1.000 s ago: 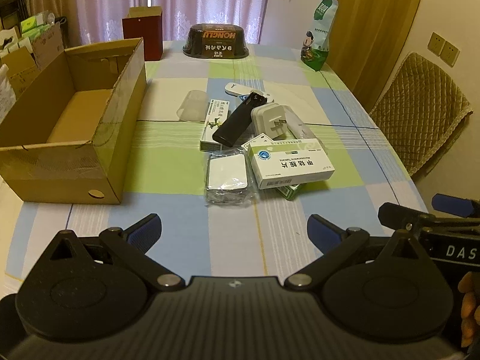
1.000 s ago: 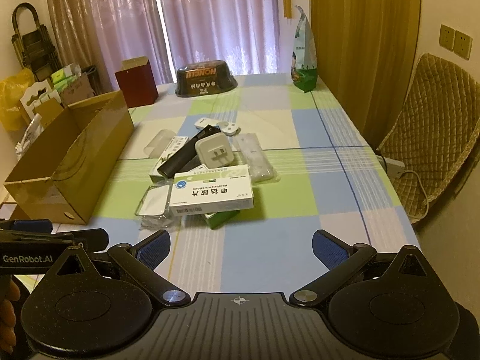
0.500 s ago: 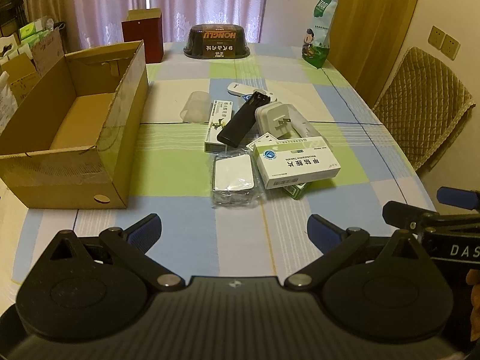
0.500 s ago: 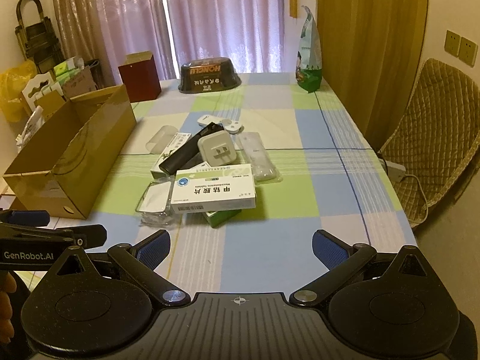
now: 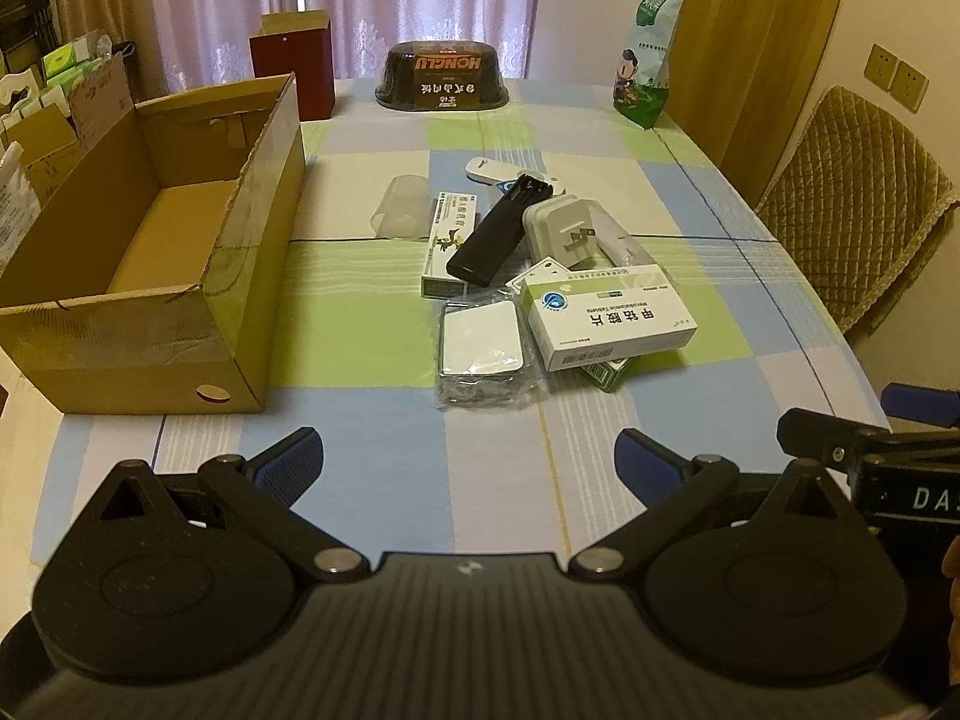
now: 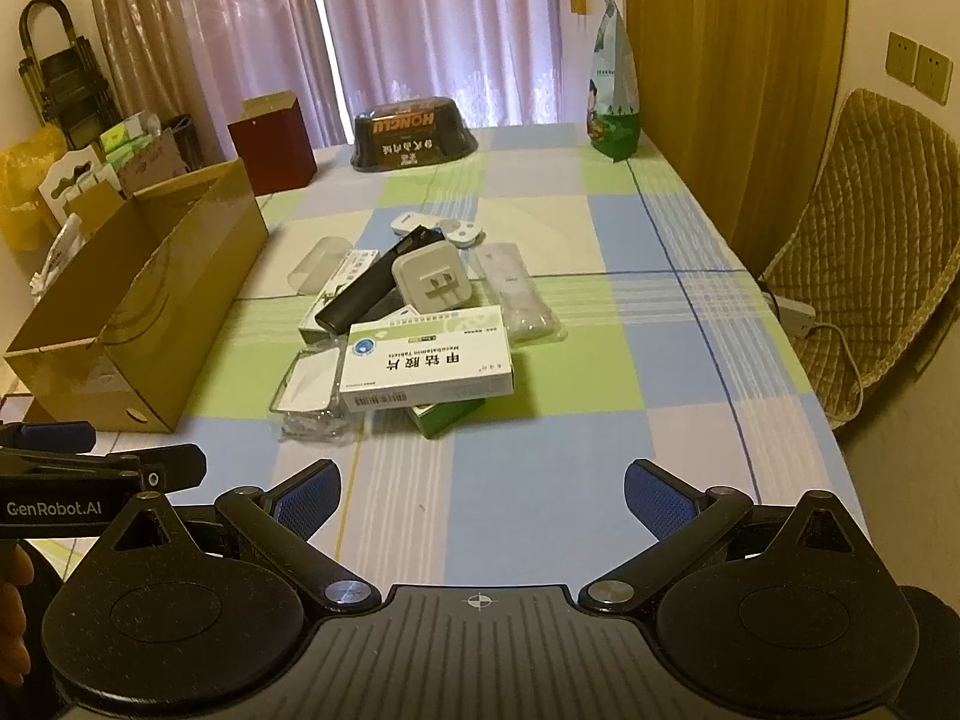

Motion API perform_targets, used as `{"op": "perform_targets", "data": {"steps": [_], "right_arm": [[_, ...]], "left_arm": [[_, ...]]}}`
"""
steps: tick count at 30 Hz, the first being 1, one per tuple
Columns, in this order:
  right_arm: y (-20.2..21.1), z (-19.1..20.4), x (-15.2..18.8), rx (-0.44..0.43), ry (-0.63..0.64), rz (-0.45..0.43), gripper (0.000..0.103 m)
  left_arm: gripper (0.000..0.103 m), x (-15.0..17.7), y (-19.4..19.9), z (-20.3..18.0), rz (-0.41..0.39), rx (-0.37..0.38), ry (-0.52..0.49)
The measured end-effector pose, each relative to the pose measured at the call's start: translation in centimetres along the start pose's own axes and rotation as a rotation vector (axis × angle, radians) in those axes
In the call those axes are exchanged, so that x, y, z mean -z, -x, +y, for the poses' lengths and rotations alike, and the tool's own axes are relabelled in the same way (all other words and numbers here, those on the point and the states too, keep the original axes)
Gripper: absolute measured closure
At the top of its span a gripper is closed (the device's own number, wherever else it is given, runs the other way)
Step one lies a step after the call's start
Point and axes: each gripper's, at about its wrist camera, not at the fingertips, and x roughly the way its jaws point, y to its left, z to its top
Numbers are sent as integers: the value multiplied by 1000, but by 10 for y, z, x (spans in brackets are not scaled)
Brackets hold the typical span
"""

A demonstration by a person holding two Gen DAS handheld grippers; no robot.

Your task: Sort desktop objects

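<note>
A heap of small objects lies mid-table: a white medicine box (image 5: pixel 609 321) (image 6: pixel 427 359) on a green box (image 6: pixel 444 415), a bagged white card (image 5: pixel 480 341), a black bar-shaped device (image 5: pixel 501 229) (image 6: pixel 372 285), a white plug adapter (image 5: pixel 567 231) (image 6: pixel 431 276), a slim green-and-white box (image 5: pixel 449 243) and a wrapped remote (image 6: pixel 517 291). An open cardboard box (image 5: pixel 150 264) (image 6: pixel 135 306) stands left of the heap. My left gripper (image 5: pixel 468 462) hovers open over the near table edge, holding nothing. My right gripper (image 6: pixel 483 495) is open too, beside it and short of the heap.
At the far end stand a dark bowl-shaped tub (image 5: pixel 443 75), a dark red box (image 5: pixel 294 63) and a green snack bag (image 5: pixel 645 48). A quilted chair (image 6: pixel 870 252) is at the table's right side. Boxes and bags crowd the floor left of the table (image 6: pixel 690 396).
Both grippers have drawn back and risen slightly, so the heap sits a little farther away in both views. Nothing on the table has moved.
</note>
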Motion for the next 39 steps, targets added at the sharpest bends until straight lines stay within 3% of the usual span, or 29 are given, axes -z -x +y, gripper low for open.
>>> {"op": "perform_targets", "data": {"steps": [18,23,30,39], "right_arm": [[-8,-6,3,-14,-11,31,0],[-15,-7,-2,-55,56,16,0],[-37,-4,-25,-164,413,-54,0],[-91,12,-54,-347,919,3,1]], "left_arm": [[1,2,-8,2,18,2,-5],[1,3,-12,4,23,6,-20],[1,1,-25,10,-8,12,-73],[1,-7,-60,17,-2,5,-190]]}}
